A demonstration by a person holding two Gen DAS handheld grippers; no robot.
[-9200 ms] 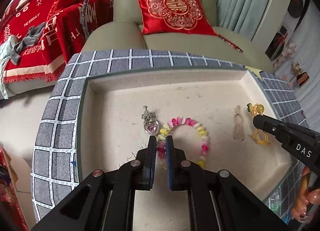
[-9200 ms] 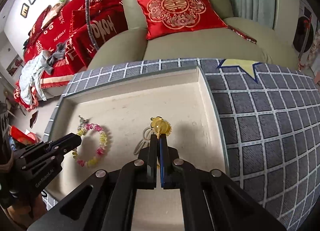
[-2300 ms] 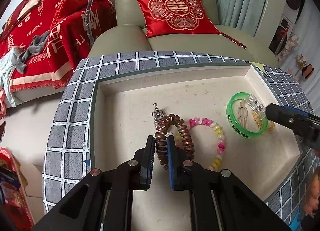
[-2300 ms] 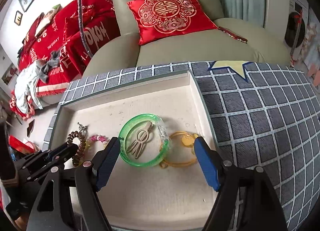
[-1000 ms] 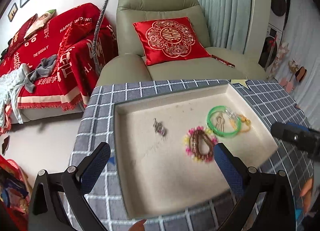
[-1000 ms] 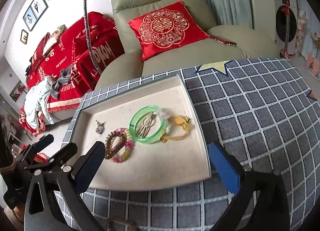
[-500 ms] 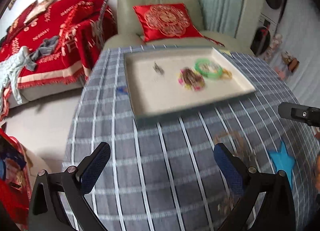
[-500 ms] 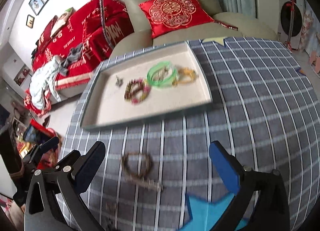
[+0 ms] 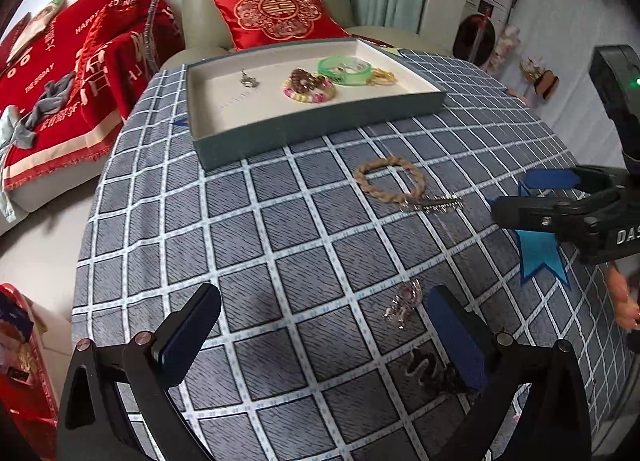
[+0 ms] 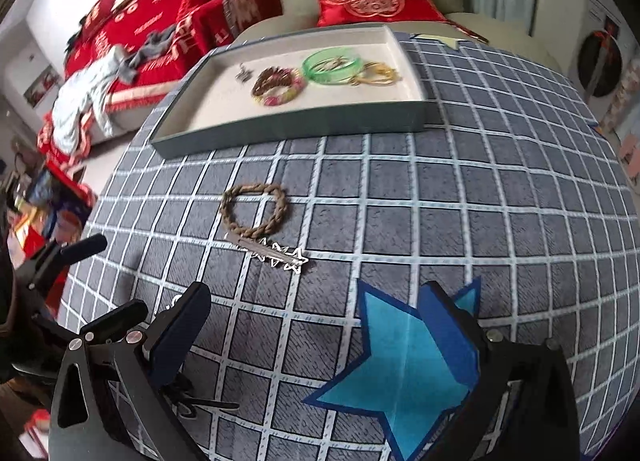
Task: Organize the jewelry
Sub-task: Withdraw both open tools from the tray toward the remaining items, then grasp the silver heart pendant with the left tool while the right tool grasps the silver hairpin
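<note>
A grey tray (image 9: 320, 121) (image 10: 288, 129) stands at the far side of the checked table. It holds a green bangle (image 9: 344, 69) (image 10: 332, 65), a brown bead bracelet on a pink-yellow one (image 9: 308, 86) (image 10: 278, 87), a gold cord piece (image 9: 382, 77) (image 10: 376, 75) and a silver charm (image 9: 249, 79) (image 10: 243, 73). On the cloth lie a braided tan bracelet (image 9: 390, 183) (image 10: 256, 211), a silver star clip (image 9: 434, 203) (image 10: 276, 253), a pink charm (image 9: 402, 303) and a dark clip (image 9: 424, 367). My left gripper (image 9: 324, 337) is open above the cloth, empty. My right gripper (image 10: 316, 333) (image 9: 528, 197) is open, empty.
A blue star sticker (image 10: 400, 373) (image 9: 540, 249) lies on the cloth under my right gripper. A green armchair with a red cushion (image 9: 276, 13) stands behind the table. A red blanket (image 9: 72, 61) covers a sofa to the left. The table edge drops off at left.
Both grippers released the bracelets into the tray, opened wide and pulled back from it. They now hover over the near cloth, where the loose pieces have come into view.
</note>
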